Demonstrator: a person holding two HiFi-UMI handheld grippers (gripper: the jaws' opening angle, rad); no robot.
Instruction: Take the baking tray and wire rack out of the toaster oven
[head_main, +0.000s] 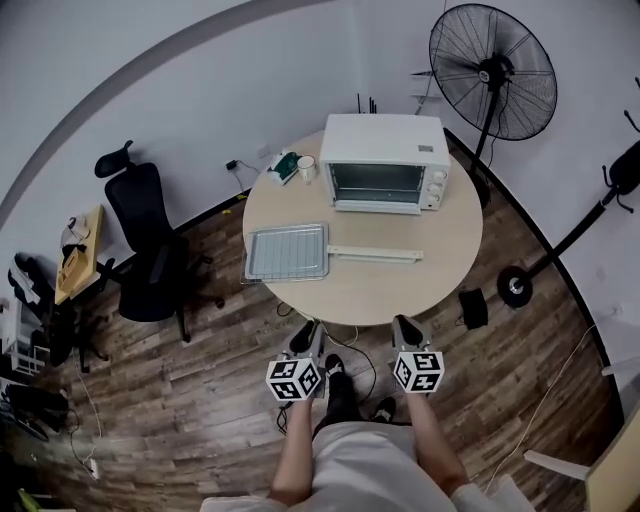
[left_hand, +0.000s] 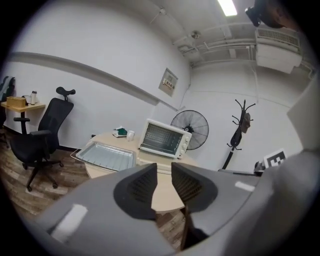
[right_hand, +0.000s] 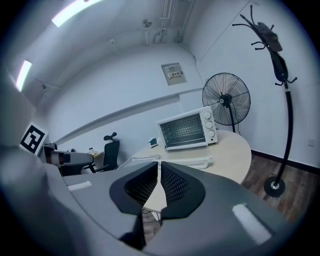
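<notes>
The white toaster oven (head_main: 385, 160) stands at the far side of the round table (head_main: 440, 260), and its door looks closed. A metal baking tray (head_main: 287, 250) lies on the table's left part, with wire rack edges showing around it. Both grippers hang in front of the table's near edge, off the table and apart from everything on it. My left gripper (head_main: 308, 337) is open, with nothing between its pads (left_hand: 137, 186). My right gripper (head_main: 405, 328) is shut, with nothing between its jaws. The oven (left_hand: 165, 138) and tray (left_hand: 107, 155) show beyond the left gripper (left_hand: 164, 167). Beyond the right gripper (right_hand: 159, 165) the oven (right_hand: 187, 131) shows too.
A long white bar (head_main: 375, 253) lies mid-table in front of the oven. A mug (head_main: 306, 168) and a green item (head_main: 285, 165) sit at the back left. A black office chair (head_main: 145, 250) stands left of the table. A standing fan (head_main: 492, 85) and a coat stand base (head_main: 516, 287) are on the right.
</notes>
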